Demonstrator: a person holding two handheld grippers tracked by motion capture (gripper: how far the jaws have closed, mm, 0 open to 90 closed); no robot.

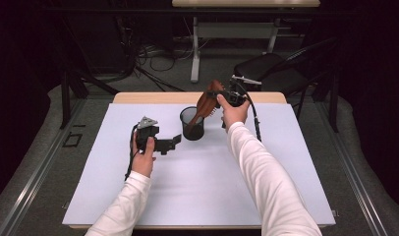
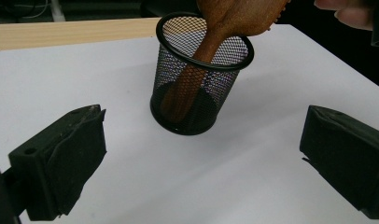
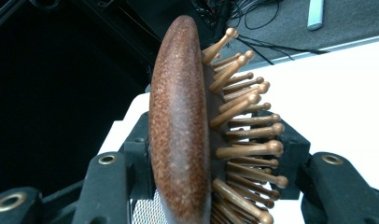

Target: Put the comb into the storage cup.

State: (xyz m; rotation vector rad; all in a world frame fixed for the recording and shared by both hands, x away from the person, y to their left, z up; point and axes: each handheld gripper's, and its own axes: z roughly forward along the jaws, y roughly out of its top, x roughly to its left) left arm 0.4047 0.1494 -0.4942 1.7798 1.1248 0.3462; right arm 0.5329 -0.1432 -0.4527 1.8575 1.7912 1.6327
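— While the right gripper [image 1: 218, 100] has its jaws pinched on the head of that wooden hairbrush [image 1: 207, 102], would you call the job nearly done?

— Most of the way, I'd say. The brush hangs below and ahead of that gripper, handle down inside the black mesh cup [image 2: 200, 74], leaning against the rim. From the left gripper's own view the handle [image 2: 187, 86] looks to reach right down to the cup's bottom.

— So what's left?

— Letting go, as I judge it. The pads press the brush's back on one side and its pegs [image 3: 246, 150] on the other, so nothing is released yet. After that the hand has to lift clear without tipping the cup.

— And the left gripper [image 1: 169, 144]?

— Idle. Its jaws are spread wide with nothing between them, the cup standing just ahead of them on the white table [image 1: 197, 191], not touched.
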